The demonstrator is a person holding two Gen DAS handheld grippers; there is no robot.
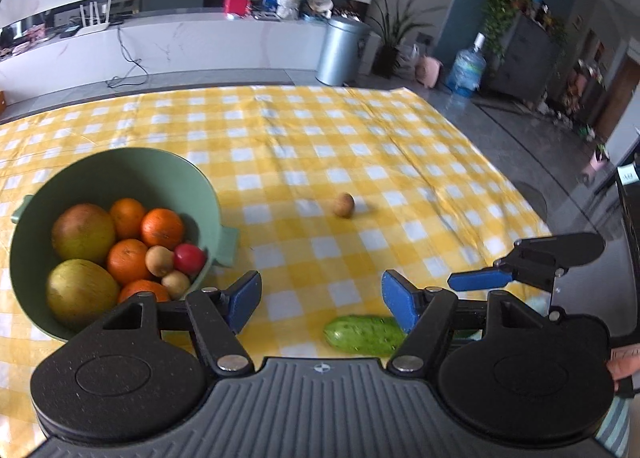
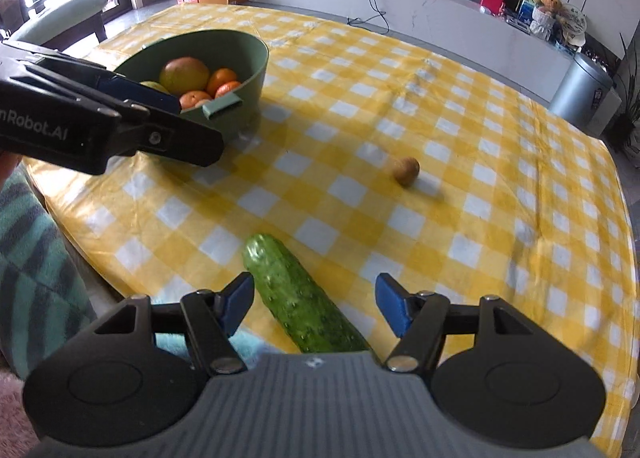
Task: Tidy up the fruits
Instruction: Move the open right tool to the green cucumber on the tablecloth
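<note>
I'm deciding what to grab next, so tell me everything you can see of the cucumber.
The cucumber is bright green with a bumpy, speckled skin and a rounded end. It lies flat on the yellow checked tablecloth near the table's near edge, apart from the green bowl. It sits between the open fingers of the right gripper, which do not press on it. Its near end is hidden under the gripper body.

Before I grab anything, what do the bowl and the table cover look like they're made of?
Green bowl: looks like matte moulded plastic, with an even colour, soft sheen and lug handles moulded in. Checked cover: probably coated or vinyl sheet, since it shows sharp fold creases and a slight gloss; plain cloth can't be excluded.
</note>
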